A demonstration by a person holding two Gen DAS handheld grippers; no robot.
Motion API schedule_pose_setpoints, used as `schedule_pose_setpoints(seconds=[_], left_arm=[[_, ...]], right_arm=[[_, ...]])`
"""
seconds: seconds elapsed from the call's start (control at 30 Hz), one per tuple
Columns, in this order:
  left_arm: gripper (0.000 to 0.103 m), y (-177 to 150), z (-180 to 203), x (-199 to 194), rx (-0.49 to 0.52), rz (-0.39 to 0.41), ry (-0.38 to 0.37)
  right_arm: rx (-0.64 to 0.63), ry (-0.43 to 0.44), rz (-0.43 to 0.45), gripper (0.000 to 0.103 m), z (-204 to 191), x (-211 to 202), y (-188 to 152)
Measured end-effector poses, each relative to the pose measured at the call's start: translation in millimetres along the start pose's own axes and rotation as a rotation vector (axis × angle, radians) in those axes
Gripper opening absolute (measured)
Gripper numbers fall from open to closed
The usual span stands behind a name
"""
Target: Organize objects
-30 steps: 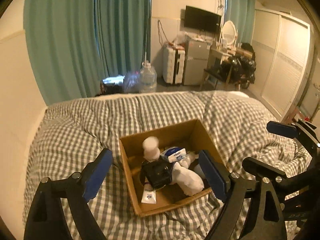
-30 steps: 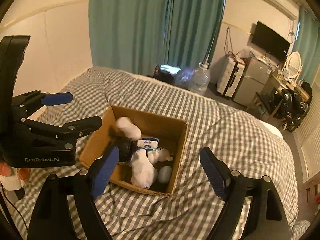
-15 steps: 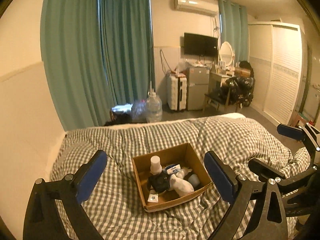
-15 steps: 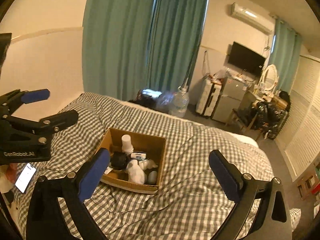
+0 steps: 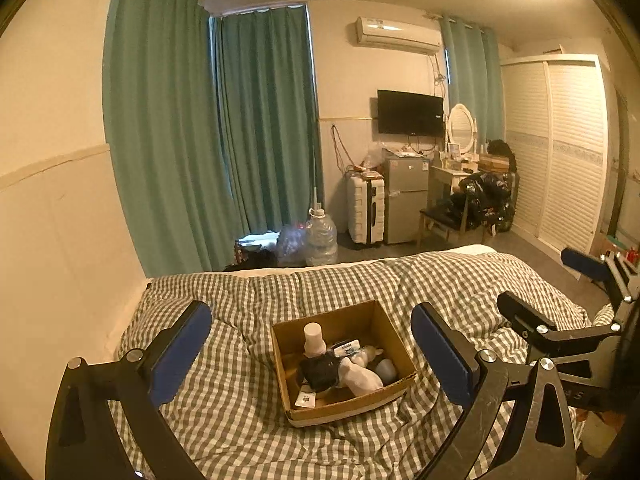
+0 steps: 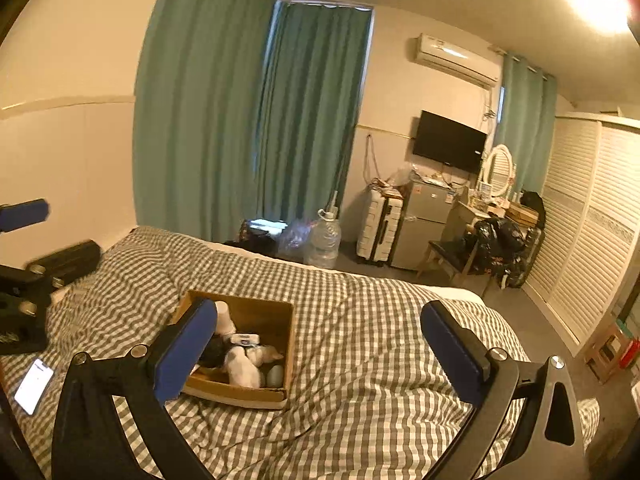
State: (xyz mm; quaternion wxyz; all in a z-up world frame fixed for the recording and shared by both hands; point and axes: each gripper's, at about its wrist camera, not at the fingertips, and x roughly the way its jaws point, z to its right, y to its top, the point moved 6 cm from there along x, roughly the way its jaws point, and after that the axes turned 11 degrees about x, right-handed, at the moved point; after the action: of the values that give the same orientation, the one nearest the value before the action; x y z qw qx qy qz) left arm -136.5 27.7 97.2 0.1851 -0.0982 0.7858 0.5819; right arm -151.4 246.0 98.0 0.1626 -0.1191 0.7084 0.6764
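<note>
An open cardboard box (image 5: 340, 410) sits on the checked quilt (image 5: 224, 420). It holds a white bottle (image 5: 314, 336), a black object (image 5: 320, 368), a white soft item (image 5: 362, 376), a pale blue egg shape (image 5: 386, 368) and a small labelled pack (image 5: 346, 347). My left gripper (image 5: 310, 314) hovers well back from the box, its jaws opening with nothing between them. My right gripper (image 6: 320, 310) stands to the right of the box (image 6: 240, 394), its jaws also opening with nothing in them. Each gripper shows at the edge of the other's view.
A phone (image 6: 34, 384) lies on the quilt near the left gripper. Past the foot of the bed stand a large water bottle (image 5: 320, 236), a white suitcase (image 5: 366, 208), a small fridge (image 5: 406, 196) and a chair with dark bags (image 5: 480, 200). A wall runs along the bed's left side.
Both grippers have drawn back and risen from the box, which now looks smaller and farther off. Both pairs of jaws have spread wider. The box's contents have not moved.
</note>
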Motion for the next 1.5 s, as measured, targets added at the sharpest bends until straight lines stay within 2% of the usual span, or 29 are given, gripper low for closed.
schedule_pose_setpoints(seconds=[0.13, 0.37, 0.5, 0.67, 0.87, 1.07, 1.5], left_arm=[[0.103, -13.4, 11.1, -7.4, 0.014, 0.058, 0.002], [0.103, -50.3, 30.3, -4.4, 0.052, 0.079, 0.049], [0.103, -85.0, 31.1, 2.0, 0.072, 0.022, 0.107], [0.103, -113.5, 22.2, 5.9, 0.019, 0.013, 0.097], [0.103, -123.8, 15.5, 8.3, -0.071, 0.014, 0.026], [0.103, -128.7, 21.8, 11.1, -0.048, 0.004, 0.046], [0.103, -133.4, 18.5, 16.8, -0.068, -0.023, 0.046]], right_arm=[[0.038, -0.01, 0.007, 0.102, 15.6, 1.6, -25.9], [0.098, 0.027, 0.002, 0.102, 23.6, -3.6, -66.1], [0.087, 0.035, 0.053, 0.102, 17.7, -16.1, -84.9], [0.05, 0.011, 0.117, 0.102, 10.9, -24.9, -97.2], [0.046, 0.023, 0.074, 0.102, 1.7, -13.5, -111.5], [0.034, 0.028, 0.037, 0.103, -3.7, -5.5, -124.0], [0.039, 0.017, 0.023, 0.103, -1.2, -2.6, -124.3]])
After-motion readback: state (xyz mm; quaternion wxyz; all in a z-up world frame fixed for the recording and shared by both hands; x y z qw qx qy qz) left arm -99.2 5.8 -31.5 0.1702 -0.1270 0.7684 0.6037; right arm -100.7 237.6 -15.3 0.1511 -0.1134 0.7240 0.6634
